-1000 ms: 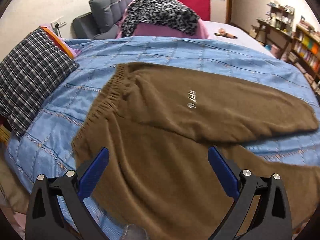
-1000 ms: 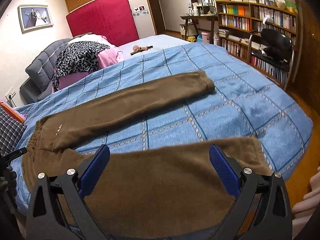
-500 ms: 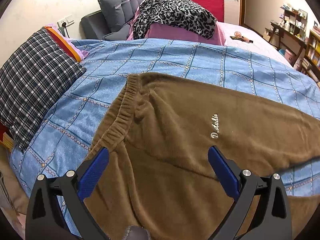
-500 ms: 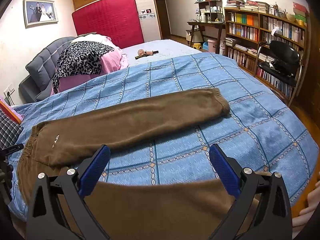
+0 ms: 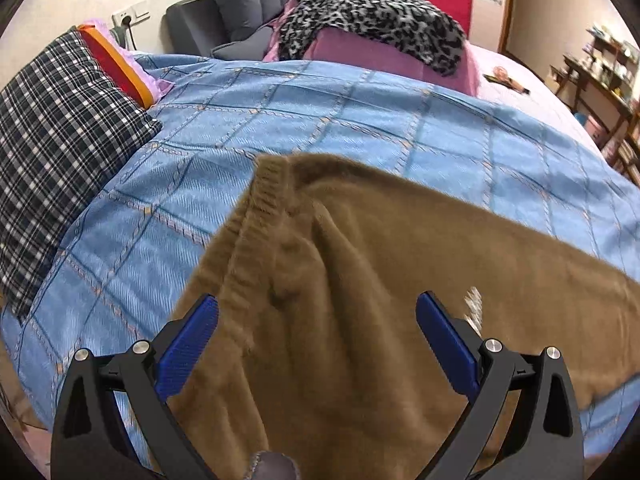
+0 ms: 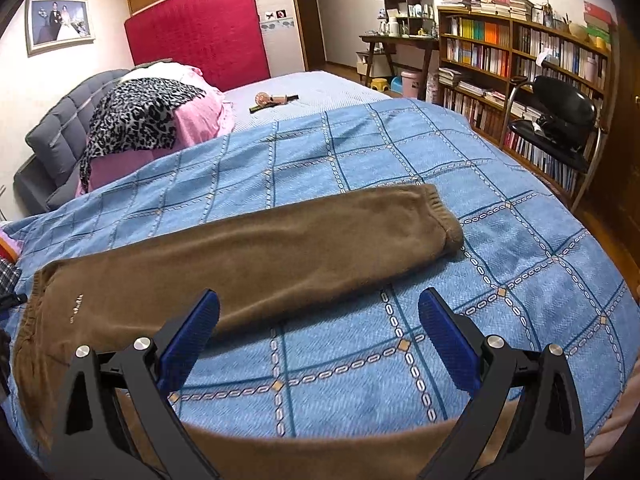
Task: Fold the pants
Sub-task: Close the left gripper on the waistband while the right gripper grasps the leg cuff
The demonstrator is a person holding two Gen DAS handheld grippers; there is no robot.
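Brown fleece pants (image 5: 360, 288) lie spread on a blue patterned bedspread (image 5: 320, 112). In the left wrist view the ribbed waistband (image 5: 256, 216) is just ahead of my open, empty left gripper (image 5: 318, 330), which hovers over the waist. In the right wrist view one leg (image 6: 280, 256) lies flat across the bed with its cuff (image 6: 444, 220) at the right. The other leg (image 6: 320, 452) runs along the near edge, below my open, empty right gripper (image 6: 318, 330).
A plaid pillow (image 5: 52, 152) lies left of the waistband. A leopard-print cloth over pink bedding (image 6: 148, 120) and a grey headboard are at the back. A black chair (image 6: 560, 120) and bookshelves (image 6: 520, 60) stand right of the bed.
The left gripper has moved forward and closer to the waistband. The right gripper has moved forward past the near leg, which now shows only at the bottom edge of its view.
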